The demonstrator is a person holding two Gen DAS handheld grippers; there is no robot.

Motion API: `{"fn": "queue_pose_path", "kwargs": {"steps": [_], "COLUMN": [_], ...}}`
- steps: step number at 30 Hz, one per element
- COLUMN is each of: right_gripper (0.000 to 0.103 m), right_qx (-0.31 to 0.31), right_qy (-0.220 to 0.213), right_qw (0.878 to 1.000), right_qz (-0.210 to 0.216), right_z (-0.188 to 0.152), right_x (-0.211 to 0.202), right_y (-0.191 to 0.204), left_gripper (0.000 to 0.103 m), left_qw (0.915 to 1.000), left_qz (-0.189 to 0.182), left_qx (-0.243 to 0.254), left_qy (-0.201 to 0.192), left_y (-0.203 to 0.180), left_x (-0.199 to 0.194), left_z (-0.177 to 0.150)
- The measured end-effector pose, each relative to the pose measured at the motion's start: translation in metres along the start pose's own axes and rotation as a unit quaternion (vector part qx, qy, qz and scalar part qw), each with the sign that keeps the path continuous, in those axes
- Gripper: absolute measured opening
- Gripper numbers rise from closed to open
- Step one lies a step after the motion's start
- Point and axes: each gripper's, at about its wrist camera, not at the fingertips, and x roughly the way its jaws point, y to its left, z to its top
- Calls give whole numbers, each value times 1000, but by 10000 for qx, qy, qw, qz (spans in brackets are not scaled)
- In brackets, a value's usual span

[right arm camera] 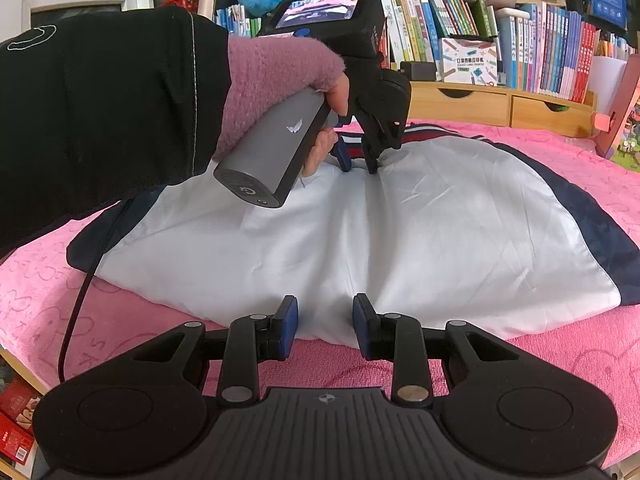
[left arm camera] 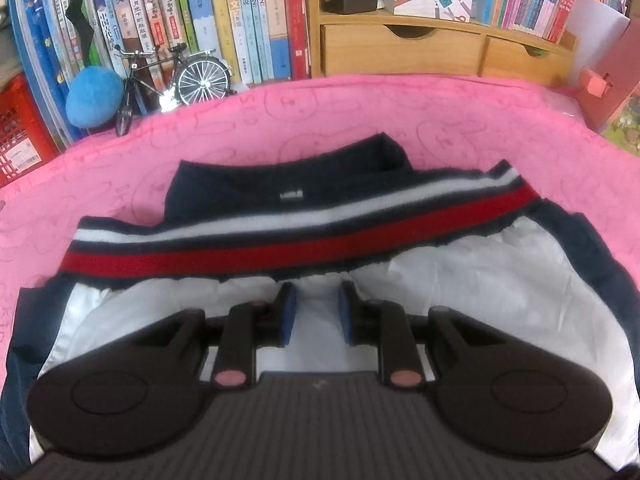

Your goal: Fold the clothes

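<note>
The jacket (right arm camera: 360, 220) lay spread on the pink blanket (right arm camera: 80, 300), its white panel facing up and its striped hem band (left arm camera: 280, 248) just beyond the left gripper (left arm camera: 318, 304). This gripper's jaws stood a little apart with white cloth between them, and I could not tell whether the pads pressed it. The jaws of the right gripper (right arm camera: 325, 320) were also slightly open, at the near edge of the white panel, and the cloth between them looked loose. The fabric seemed light, soft and smooth, perhaps slippery, so it would sag when lifted; the thicker ribbed band probably gave a firmer place to hold. The blanket seemed soft and may drag on the cloth. Behind stood book rows (left arm camera: 220, 20), wooden drawers (left arm camera: 404, 52) and a model bicycle (left arm camera: 176, 76).
</note>
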Motion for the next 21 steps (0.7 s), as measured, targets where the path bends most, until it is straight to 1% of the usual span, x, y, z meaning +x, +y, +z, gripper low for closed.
{"fn": "queue_pose_path", "kwargs": {"steps": [8,14,16,17,18,21], "right_gripper": [31,31,31,31,31,31], "right_qx": [2,-5,10,12,13,21], "right_qy": [-3,13,14,13,11,5], "right_qw": [10000,10000,10000,10000,10000,10000], "right_qz": [-11,12,18,16,16,25], "right_z": [0,0,0,1,1,1], "right_x": [2,2,3,3,3,4], "right_y": [-1,-1,-1,-1,-1,-3], "left_gripper": [23,22,25,29,30,29], "left_qw": [10000,9998,9993,9988,9978,9931], "left_qz": [-10,-133,-287,-387,-550,-965], "left_qx": [34,77,212,283,363,562], "left_qy": [-30,125,60,41,70,371], "left_y": [0,6,9,11,15,21], "left_x": [0,-11,-28,-37,-48,-74], "left_z": [-1,8,3,-1,-9,-38]}}
